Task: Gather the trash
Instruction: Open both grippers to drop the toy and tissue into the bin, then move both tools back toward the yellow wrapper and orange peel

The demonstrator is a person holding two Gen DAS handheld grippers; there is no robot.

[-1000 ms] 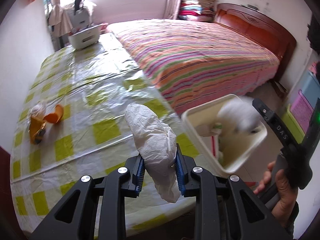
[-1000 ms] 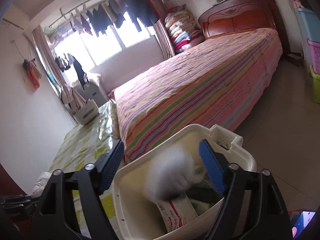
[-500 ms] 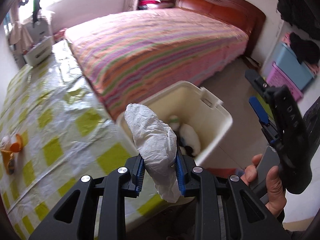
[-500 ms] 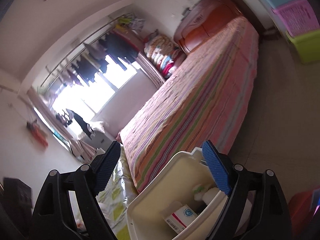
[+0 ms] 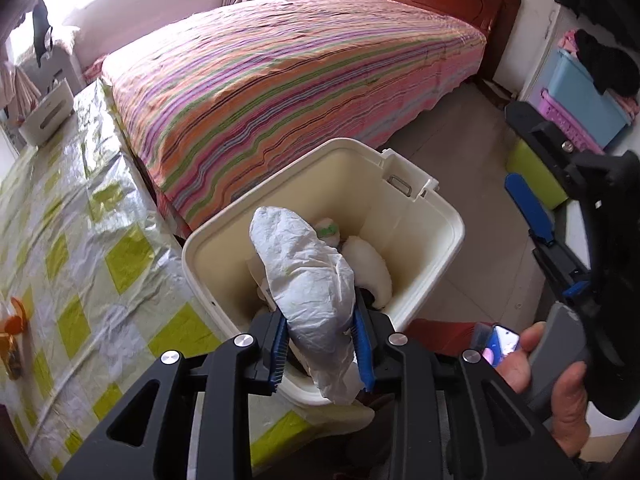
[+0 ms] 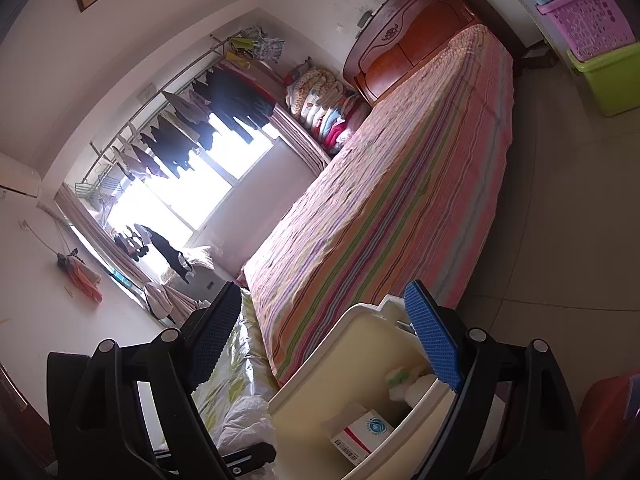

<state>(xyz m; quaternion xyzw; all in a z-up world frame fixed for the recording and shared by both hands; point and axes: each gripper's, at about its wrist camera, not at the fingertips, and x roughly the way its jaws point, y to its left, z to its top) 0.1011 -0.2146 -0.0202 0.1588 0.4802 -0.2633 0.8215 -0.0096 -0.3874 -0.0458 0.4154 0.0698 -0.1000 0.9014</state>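
Crumpled paper [image 5: 312,280] filling left tool [image 5: 322,350]

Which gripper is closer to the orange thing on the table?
Left. The left gripper holds a wad over the bin, beside the table with the orange thing. The right gripper is beyond the bin.

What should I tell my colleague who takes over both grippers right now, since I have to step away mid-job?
Left gripper: shut on the crumpled white plastic wrapper, held over the open cream plastic bin.
Right gripper: open, holding nothing, off to the bin's right side.
Done: the bin already contains a white wad, a green-and-white scrap and a small printed carton.
Left: release the wrapper into the bin, then fetch the orange scraps lying at the far left of the yellow-checked tablecloth.
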